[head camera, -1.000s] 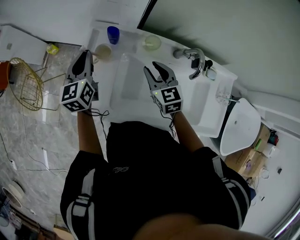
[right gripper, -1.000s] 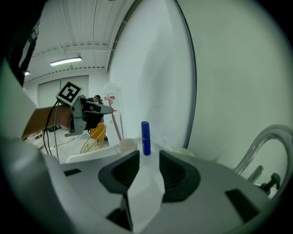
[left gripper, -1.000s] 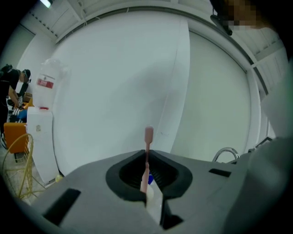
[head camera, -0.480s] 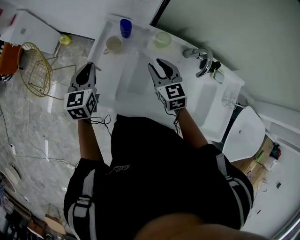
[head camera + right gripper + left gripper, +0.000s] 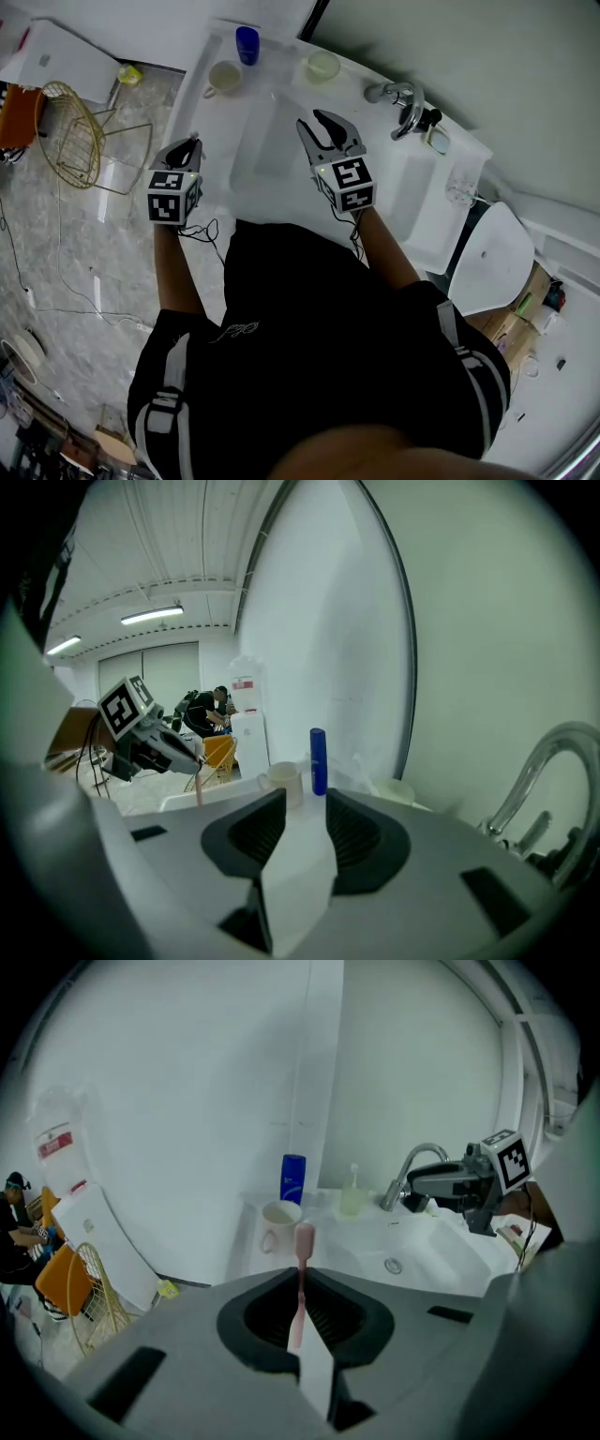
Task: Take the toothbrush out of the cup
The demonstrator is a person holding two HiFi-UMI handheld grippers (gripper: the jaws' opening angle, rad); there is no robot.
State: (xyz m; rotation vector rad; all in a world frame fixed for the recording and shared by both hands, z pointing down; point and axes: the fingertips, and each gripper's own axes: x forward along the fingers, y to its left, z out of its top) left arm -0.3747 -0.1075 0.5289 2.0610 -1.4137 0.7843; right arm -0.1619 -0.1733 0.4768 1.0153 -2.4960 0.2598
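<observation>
At the white washbasin [image 5: 267, 164], left gripper [image 5: 188, 144] clamps the pink toothbrush [image 5: 303, 1239] by its handle. Brush head pokes out past the closed jaws, well apart from the cream mug [image 5: 225, 77]. Mug sits at the counter's back corner, beside a blue tumbler [image 5: 247, 44]. Right gripper [image 5: 330, 129] hovers over the basin, jaws apart, nothing between them.

No text is legible; the blue bottle [image 5: 292, 1177] bears an unreadable label
</observation>
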